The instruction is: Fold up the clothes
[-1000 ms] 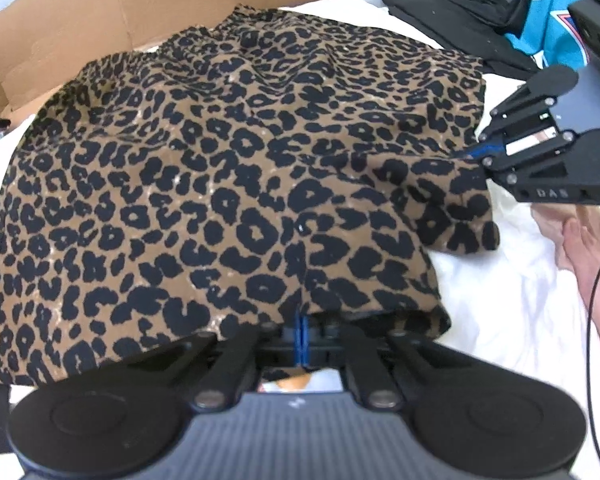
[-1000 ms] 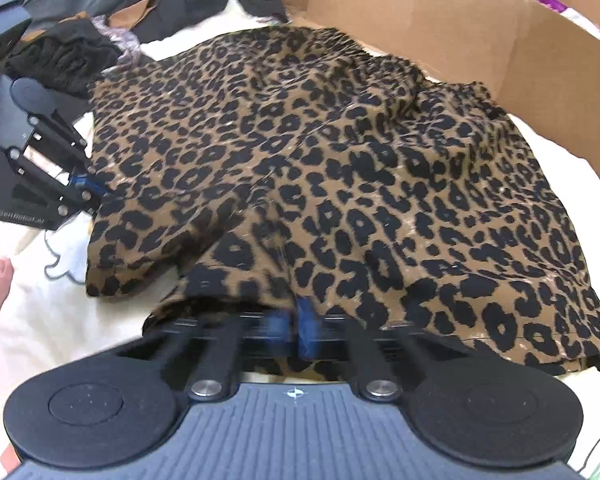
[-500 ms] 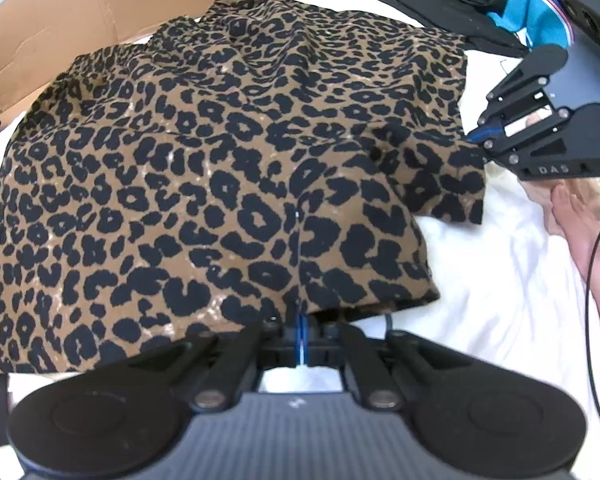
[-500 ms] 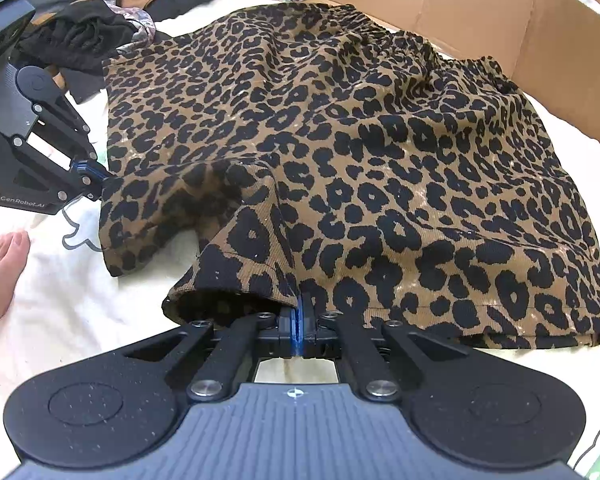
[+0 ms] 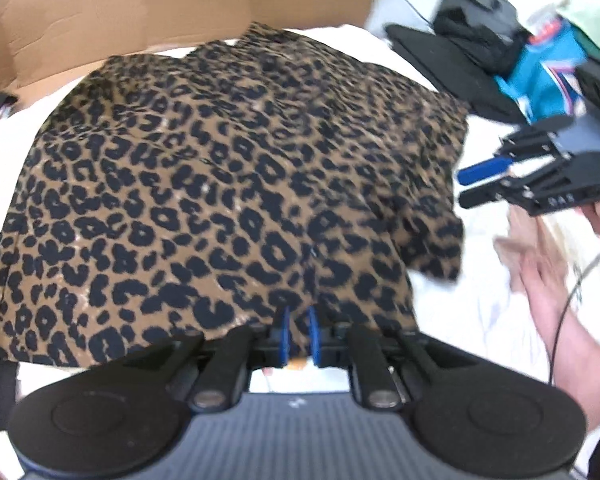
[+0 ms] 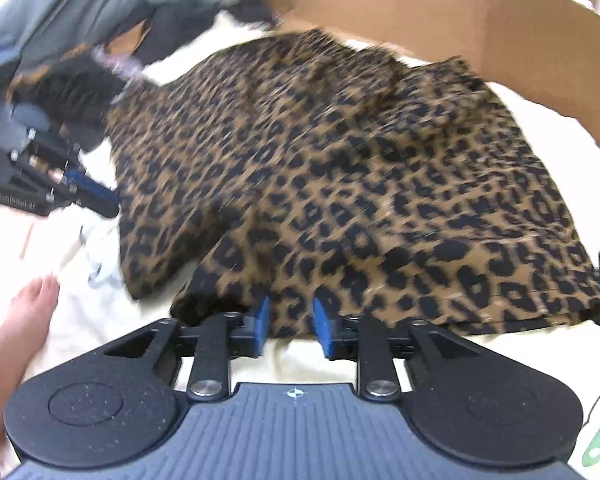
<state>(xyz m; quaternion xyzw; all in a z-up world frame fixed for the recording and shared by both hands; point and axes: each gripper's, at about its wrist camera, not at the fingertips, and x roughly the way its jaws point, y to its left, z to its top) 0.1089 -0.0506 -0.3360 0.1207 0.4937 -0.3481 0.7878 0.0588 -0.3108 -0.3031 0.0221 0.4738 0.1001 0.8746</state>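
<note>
Where both pinched the hem a second ago, the left gripper (image 5: 298,334) and right gripper (image 6: 290,326) have just been opening, apparently letting go; the leopard-print garment (image 5: 228,184) lies flat on the white bed (image 5: 476,320), reaching away toward the cardboard (image 6: 440,12).

Brown cardboard box wall (image 5: 180,0) far ahead of the tongs. White bed sheet (image 5: 480,292) underneath. Heap of black clothes (image 5: 472,32) and teal garment (image 5: 540,76) ahead-right of left tongs. Grey garment (image 6: 72,4) ahead-left of right tongs.
</note>
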